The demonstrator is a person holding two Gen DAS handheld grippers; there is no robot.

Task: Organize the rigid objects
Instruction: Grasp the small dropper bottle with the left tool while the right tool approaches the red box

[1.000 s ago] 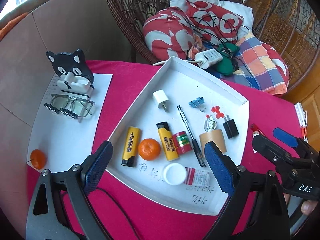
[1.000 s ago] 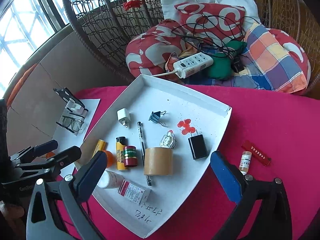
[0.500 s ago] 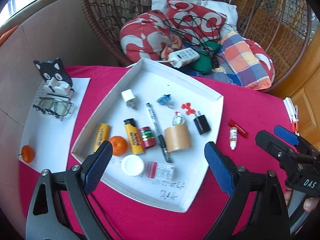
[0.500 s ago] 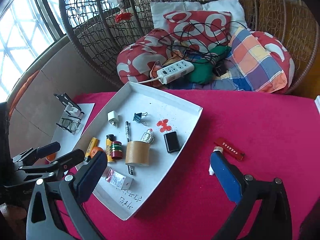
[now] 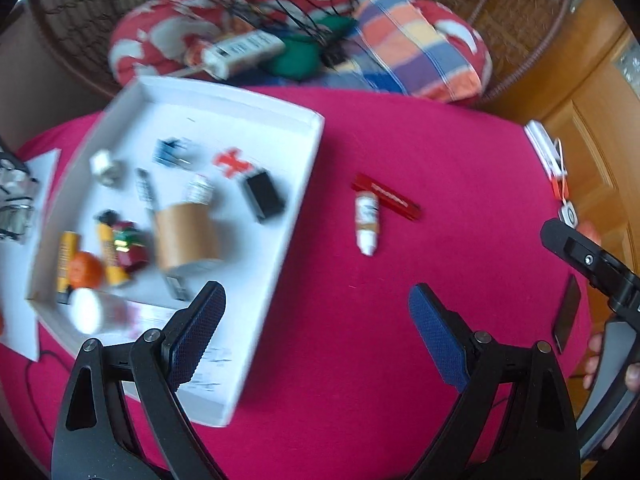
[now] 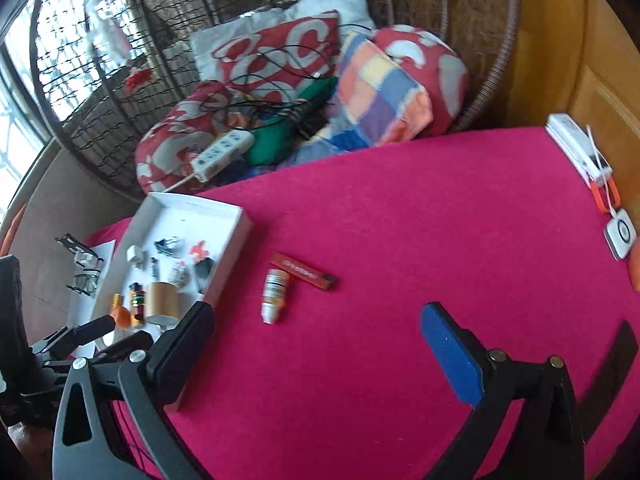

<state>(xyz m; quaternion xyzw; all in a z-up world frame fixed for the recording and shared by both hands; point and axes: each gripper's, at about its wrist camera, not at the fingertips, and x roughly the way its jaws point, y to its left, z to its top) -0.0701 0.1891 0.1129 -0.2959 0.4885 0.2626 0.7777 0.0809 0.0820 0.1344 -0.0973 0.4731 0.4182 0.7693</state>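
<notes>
Beyond my tool, past the far edge of the bench (image 6: 400, 208) with its magenta cloth, I see a wicker hanging chair (image 6: 100, 92) heaped with red-and-white cushions (image 5: 168, 36) and a plaid cushion (image 6: 384, 96). A white power strip (image 6: 222, 156) lies on them amid tangled black cables (image 6: 276, 76), beside something green (image 5: 304, 56). Off to my right stands a wooden door (image 5: 600, 100). Far left, a window (image 6: 16, 92) lets in daylight.
</notes>
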